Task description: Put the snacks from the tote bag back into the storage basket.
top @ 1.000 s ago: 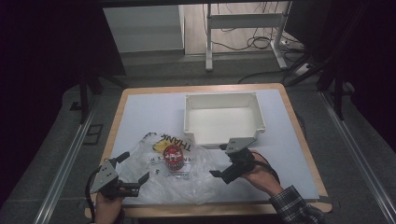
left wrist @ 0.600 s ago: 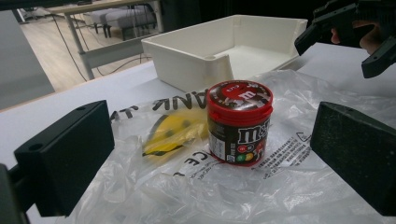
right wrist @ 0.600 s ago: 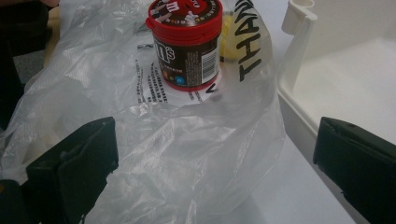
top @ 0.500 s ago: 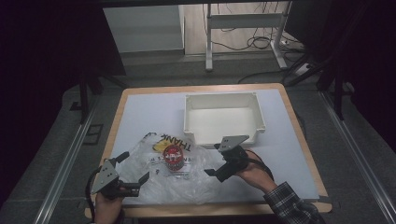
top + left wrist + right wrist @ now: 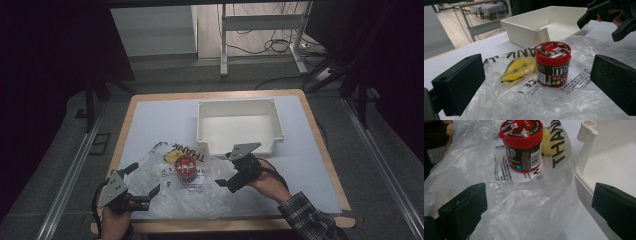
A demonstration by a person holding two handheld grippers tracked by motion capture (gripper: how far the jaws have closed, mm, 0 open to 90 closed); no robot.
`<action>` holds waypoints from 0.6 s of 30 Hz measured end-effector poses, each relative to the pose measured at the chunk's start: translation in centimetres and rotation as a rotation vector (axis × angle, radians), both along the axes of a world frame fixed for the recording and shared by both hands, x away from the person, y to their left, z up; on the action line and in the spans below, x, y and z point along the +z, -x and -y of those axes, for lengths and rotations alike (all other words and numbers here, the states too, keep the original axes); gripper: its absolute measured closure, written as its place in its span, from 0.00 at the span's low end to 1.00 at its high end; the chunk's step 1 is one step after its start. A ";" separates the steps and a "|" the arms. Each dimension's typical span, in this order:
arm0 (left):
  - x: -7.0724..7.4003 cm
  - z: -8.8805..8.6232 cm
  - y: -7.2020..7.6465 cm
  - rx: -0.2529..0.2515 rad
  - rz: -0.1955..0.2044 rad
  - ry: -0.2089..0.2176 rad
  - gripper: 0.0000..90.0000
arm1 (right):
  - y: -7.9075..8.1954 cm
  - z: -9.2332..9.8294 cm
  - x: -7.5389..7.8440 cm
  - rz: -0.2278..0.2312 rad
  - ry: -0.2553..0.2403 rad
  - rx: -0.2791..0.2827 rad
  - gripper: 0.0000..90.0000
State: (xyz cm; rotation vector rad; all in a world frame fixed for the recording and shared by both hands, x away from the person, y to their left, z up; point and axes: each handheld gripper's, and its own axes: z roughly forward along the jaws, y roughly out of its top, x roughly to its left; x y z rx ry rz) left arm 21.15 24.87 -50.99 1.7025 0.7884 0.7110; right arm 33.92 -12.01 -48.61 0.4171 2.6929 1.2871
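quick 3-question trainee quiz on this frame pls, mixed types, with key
1. True or false: the candy tub stands upright on the plastic bag.
2. Multiple choice: the white bin holds: A) the tub, B) nothing visible, C) the bag.
3. Short answer: how do the left gripper and right gripper stand, and does either hold anything?

Key
1. True. Its red lid faces up and its base sits on the bag.
2. B.
3. Both open, holding nothing; the left gripper's fingers are spread wide with the tub seen between them.
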 end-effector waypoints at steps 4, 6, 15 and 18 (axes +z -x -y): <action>0.0 0.0 0.0 0.001 0.001 -0.001 0.00 | -0.1 -0.4 0.0 -0.006 0.009 0.006 0.00; 0.0 0.0 0.0 0.001 0.001 -0.001 0.00 | -0.2 -0.6 -0.1 -0.009 0.014 0.008 0.00; 0.0 0.1 0.0 0.003 0.001 -0.010 0.00 | -0.2 -2.0 -0.5 -0.014 0.043 0.018 0.01; 0.0 0.1 0.0 0.003 0.001 -0.009 0.00 | -0.3 -2.6 -0.8 -0.019 0.057 0.021 0.01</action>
